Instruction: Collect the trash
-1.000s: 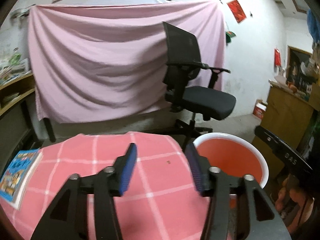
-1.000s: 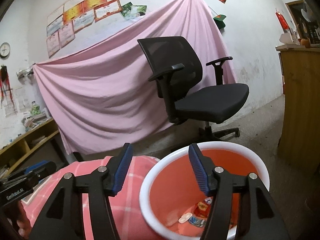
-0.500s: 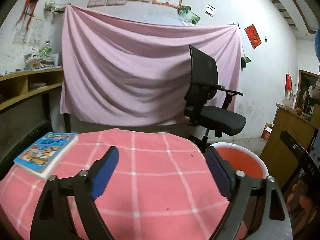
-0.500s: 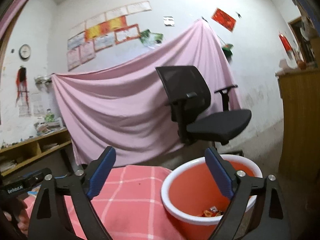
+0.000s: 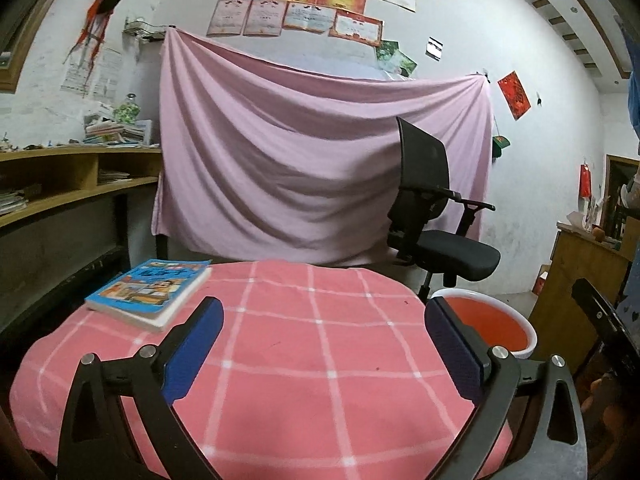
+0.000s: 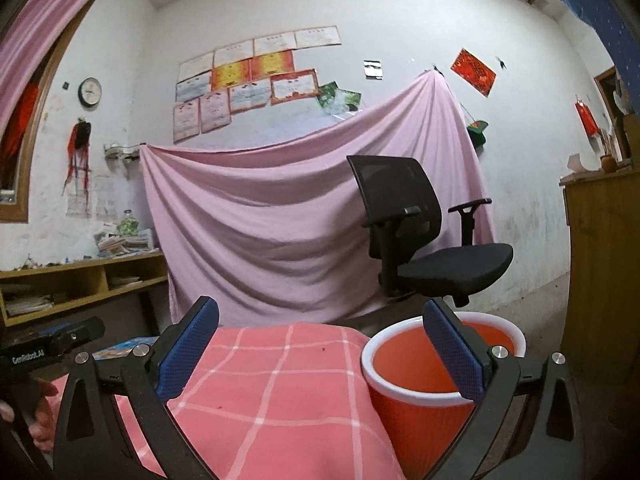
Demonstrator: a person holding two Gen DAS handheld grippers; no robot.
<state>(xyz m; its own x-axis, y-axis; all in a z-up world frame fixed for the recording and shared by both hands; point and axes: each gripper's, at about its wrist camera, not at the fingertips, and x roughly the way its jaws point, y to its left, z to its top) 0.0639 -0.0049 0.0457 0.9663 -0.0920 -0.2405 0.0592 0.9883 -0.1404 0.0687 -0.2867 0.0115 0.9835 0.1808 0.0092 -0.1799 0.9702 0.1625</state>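
Hovering over the pink checked tablecloth (image 5: 320, 360), the left gripper (image 5: 324, 344) has just been opening its jaws and now stands released, blue pads spread wide with nothing between them — only bare cloth shows in the gap. A colourful book (image 5: 150, 292) lies on the cloth ahead of its left finger. The red bin (image 5: 486, 328) with the white rim sits just beyond its right finger, off the table's edge.

The right gripper (image 6: 322, 346) has likewise just been opening and is released and empty. Its right finger (image 6: 454, 354) overlaps the bin (image 6: 416, 380) in view, the bin standing just ahead and below; the cloth (image 6: 272, 392) lies under its left finger. Ahead of both, farther off — a black office chair (image 6: 420, 240) before a hanging pink sheet (image 6: 260, 224). What lies inside the bin cannot be seen.
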